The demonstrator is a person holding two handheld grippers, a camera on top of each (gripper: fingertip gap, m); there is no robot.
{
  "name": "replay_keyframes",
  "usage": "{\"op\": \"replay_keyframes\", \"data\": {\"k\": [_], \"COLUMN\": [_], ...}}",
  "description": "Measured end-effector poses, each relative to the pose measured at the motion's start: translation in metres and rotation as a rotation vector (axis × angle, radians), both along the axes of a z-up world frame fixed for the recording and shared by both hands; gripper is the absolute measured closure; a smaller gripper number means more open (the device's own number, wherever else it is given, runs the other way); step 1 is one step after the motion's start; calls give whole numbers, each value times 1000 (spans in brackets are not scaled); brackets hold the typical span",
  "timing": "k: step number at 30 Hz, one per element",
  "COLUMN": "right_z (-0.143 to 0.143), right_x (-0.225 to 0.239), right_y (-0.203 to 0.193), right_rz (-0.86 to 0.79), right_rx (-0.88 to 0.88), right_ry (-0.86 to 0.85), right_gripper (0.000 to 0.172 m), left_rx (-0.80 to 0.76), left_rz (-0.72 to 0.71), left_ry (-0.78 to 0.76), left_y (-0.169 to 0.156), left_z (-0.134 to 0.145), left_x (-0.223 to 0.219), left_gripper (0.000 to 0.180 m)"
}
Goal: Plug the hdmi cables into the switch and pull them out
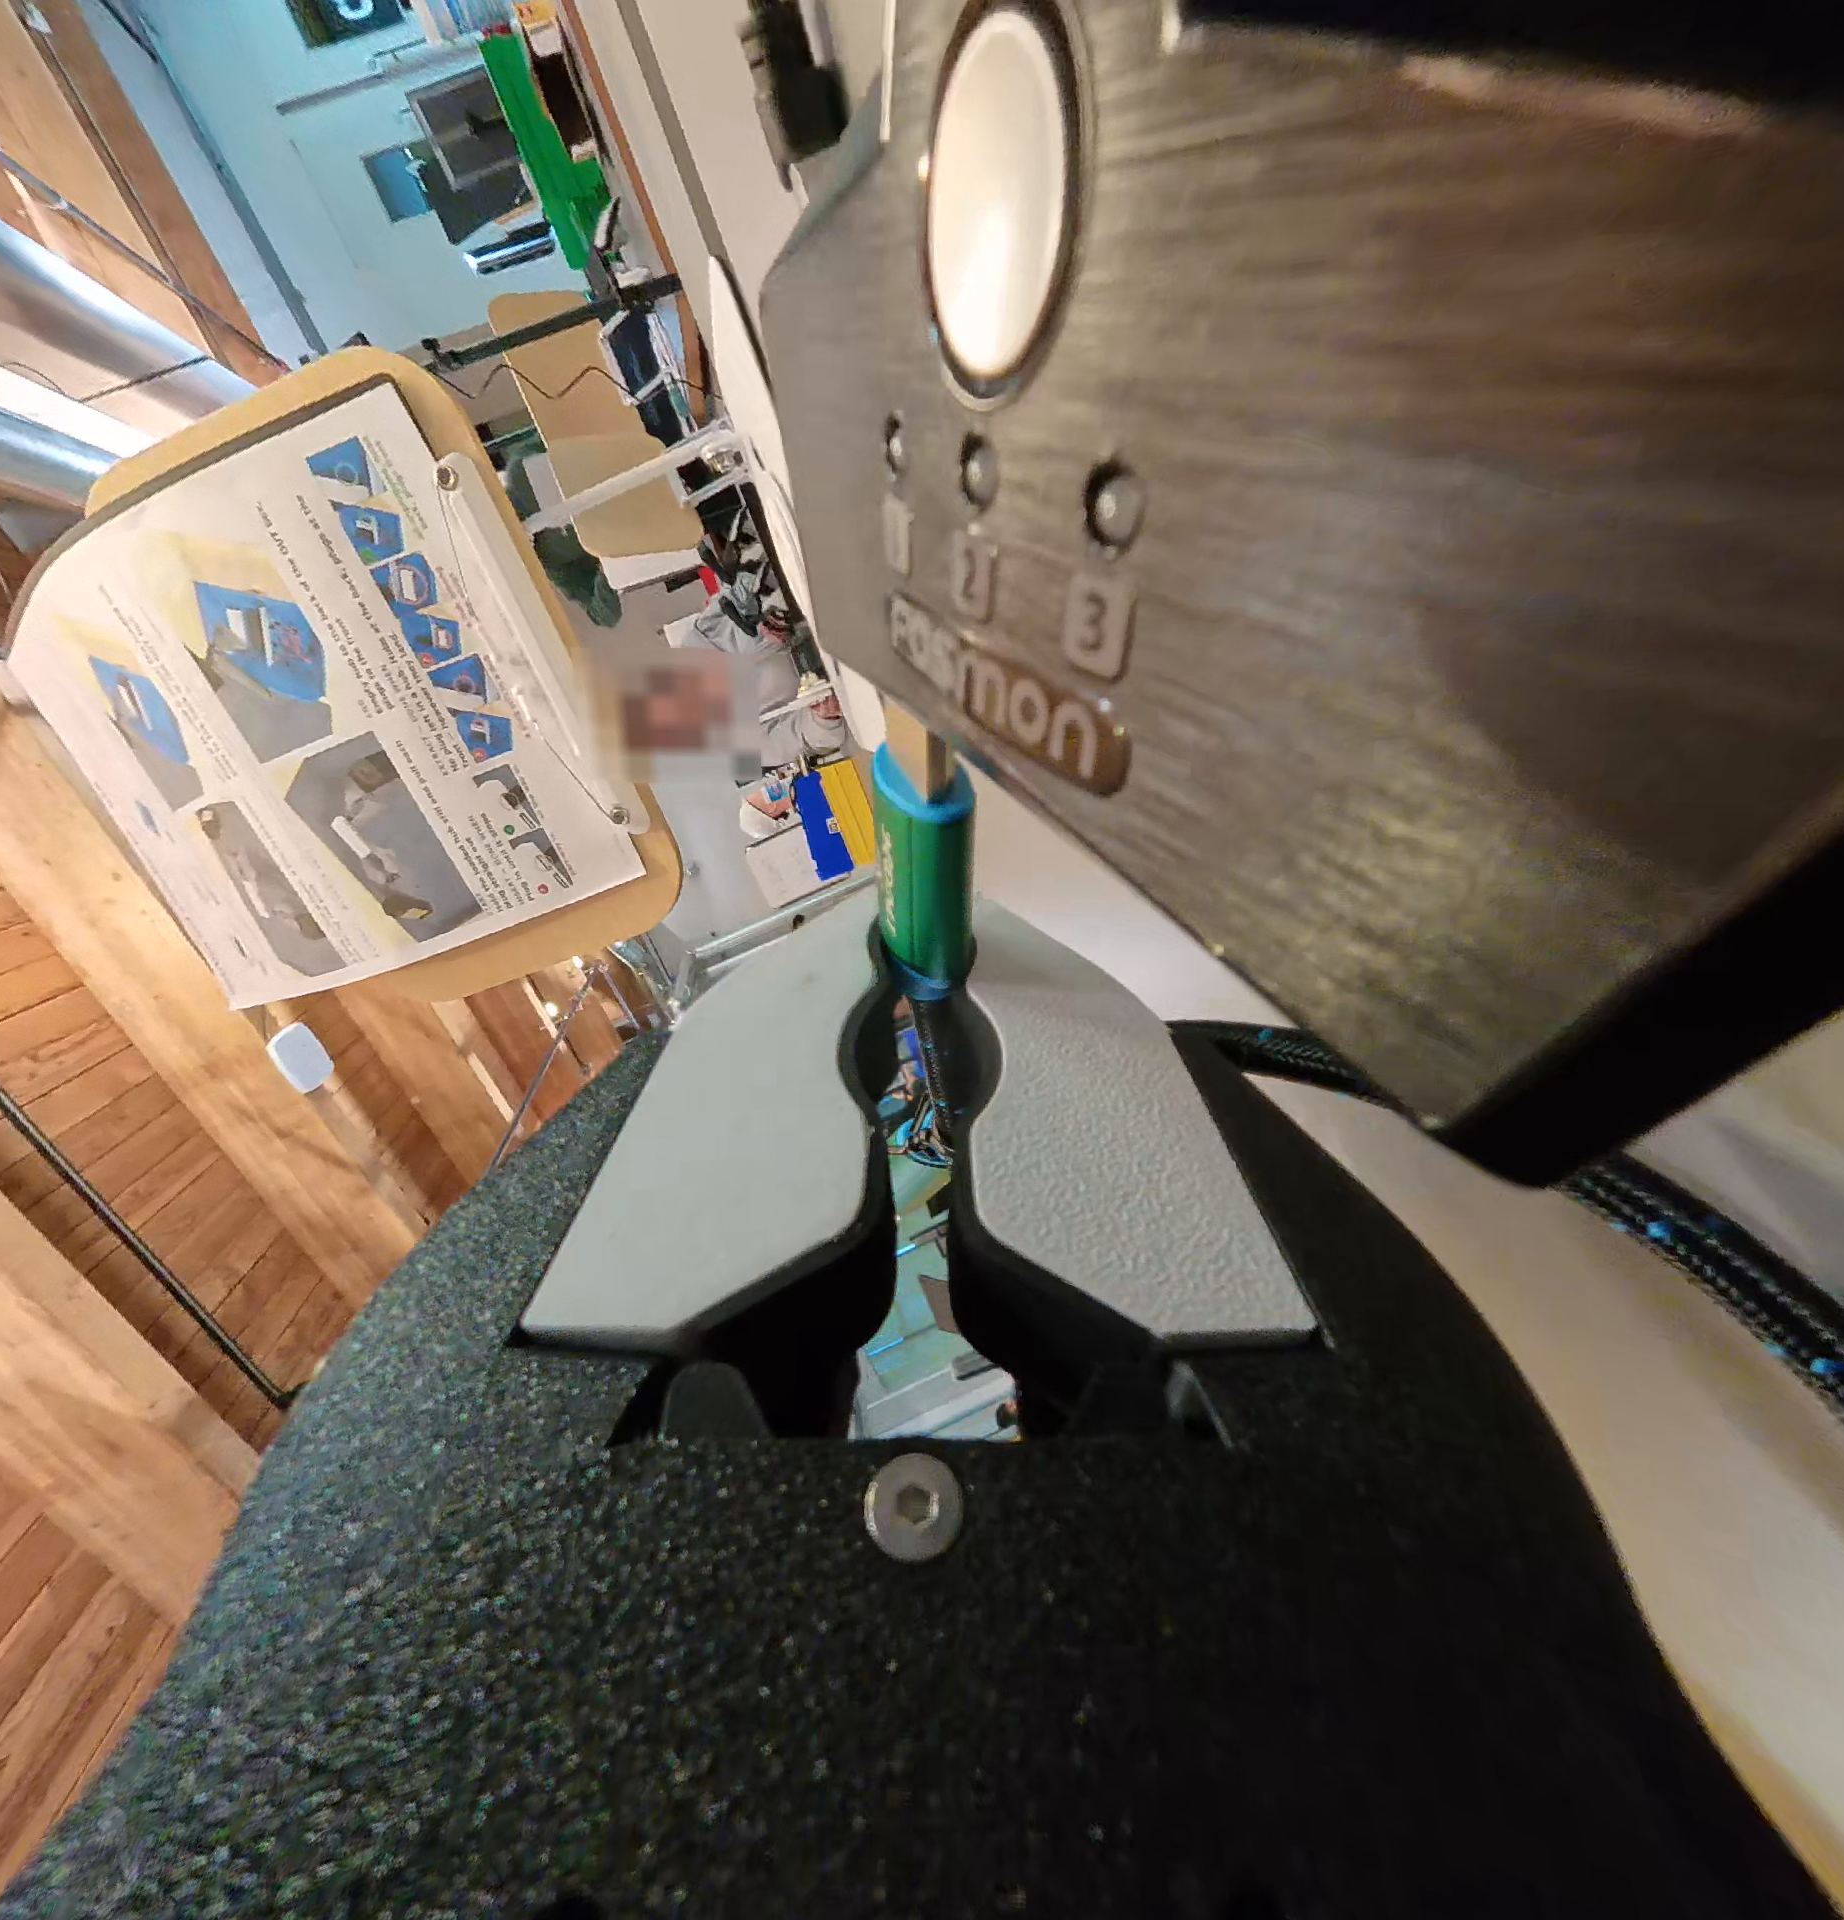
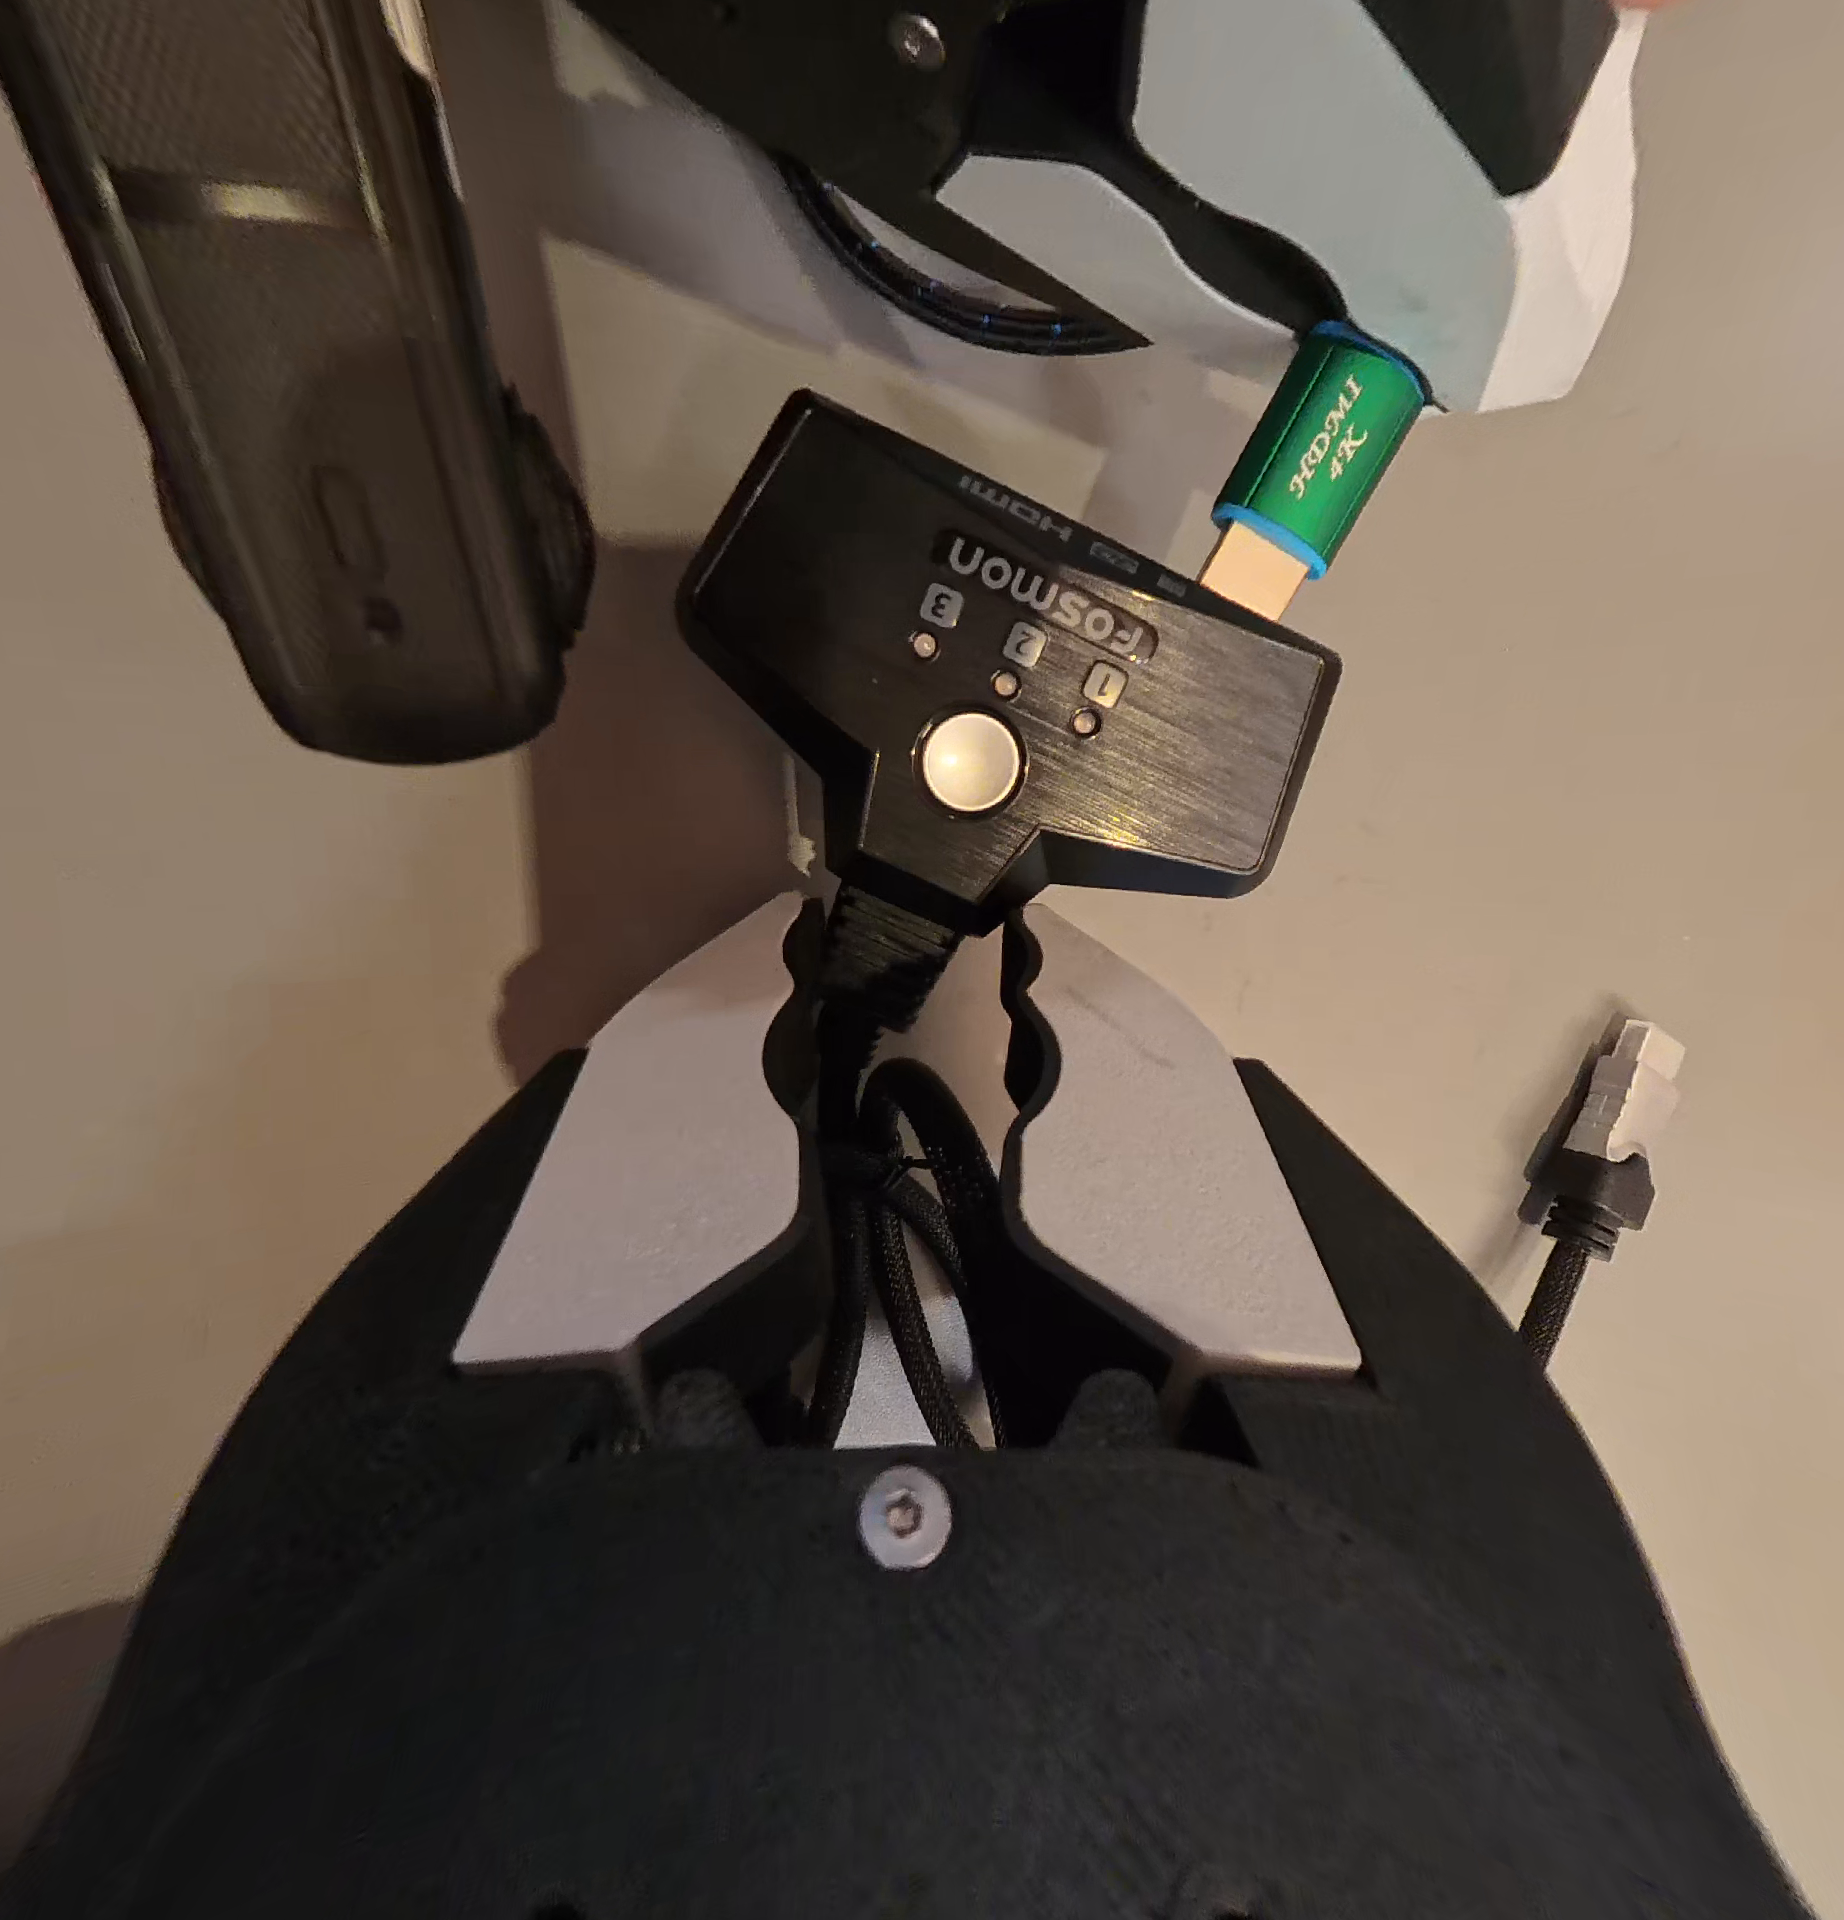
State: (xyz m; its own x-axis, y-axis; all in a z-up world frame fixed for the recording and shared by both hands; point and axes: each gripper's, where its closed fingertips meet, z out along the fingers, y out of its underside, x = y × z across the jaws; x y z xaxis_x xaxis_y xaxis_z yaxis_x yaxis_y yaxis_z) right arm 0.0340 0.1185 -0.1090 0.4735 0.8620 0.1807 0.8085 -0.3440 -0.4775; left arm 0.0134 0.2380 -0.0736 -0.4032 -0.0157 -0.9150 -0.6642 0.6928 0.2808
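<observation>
My left gripper [image 1: 923, 966] is shut on the rear end of a green plug [image 1: 923, 862] with a black braided cable [image 1: 1728, 1278]. The plug's gold tip [image 1: 913, 753] meets the far edge of a black switch box [image 1: 1313, 468] with a round white button. I cannot tell how deep the tip sits. My right gripper [image 2: 913, 935] is shut on the narrow cable end of the switch box [image 2: 1053, 748] and holds it above the table. The right wrist view also shows the green plug [image 2: 1313, 457] and the left gripper [image 2: 1385, 353] at the top right.
A large black case [image 2: 305, 416] lies at the upper left on the beige table [image 2: 274, 1039]. A grey network plug [image 2: 1614, 1132] on a braided cable lies at the right. A printed sheet on a wooden board [image 1: 326, 707] stands to the left, with a person behind.
</observation>
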Motion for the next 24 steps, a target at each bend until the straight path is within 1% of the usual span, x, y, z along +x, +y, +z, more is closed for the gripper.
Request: {"op": "replay_keyframes", "data": {"k": [5,9,12,16,18,20,24], "right_z": [0,2,3,5,5,4,1], "right_x": [-2,-2,-1,1,1,0,-1], "right_y": [-4,-3,-2,1,1,0,-3], "right_rz": [38,16,-15,-59,-54,-39,-5], "right_rx": [9,-2,-8,-10,-11,-8,-13], "right_ry": [-7,28,48,72,75,61,32], "right_gripper": [139,139,140,140,140,139,137], "left_rx": [64,127,133,132,129,126,125], "left_rz": [-59,-96,-76,-15,10,1,-18], "left_ry": [-6,-24,-40,-56,-61,-54,-27], "left_y": [-3,-6,-4,-4,-5,-5,-9], "left_z": [6,12,14,15,15,14,8], "left_x": [3,5,5,5,5,5,7], "left_gripper": [177,177,177,178,179,177,178]}}
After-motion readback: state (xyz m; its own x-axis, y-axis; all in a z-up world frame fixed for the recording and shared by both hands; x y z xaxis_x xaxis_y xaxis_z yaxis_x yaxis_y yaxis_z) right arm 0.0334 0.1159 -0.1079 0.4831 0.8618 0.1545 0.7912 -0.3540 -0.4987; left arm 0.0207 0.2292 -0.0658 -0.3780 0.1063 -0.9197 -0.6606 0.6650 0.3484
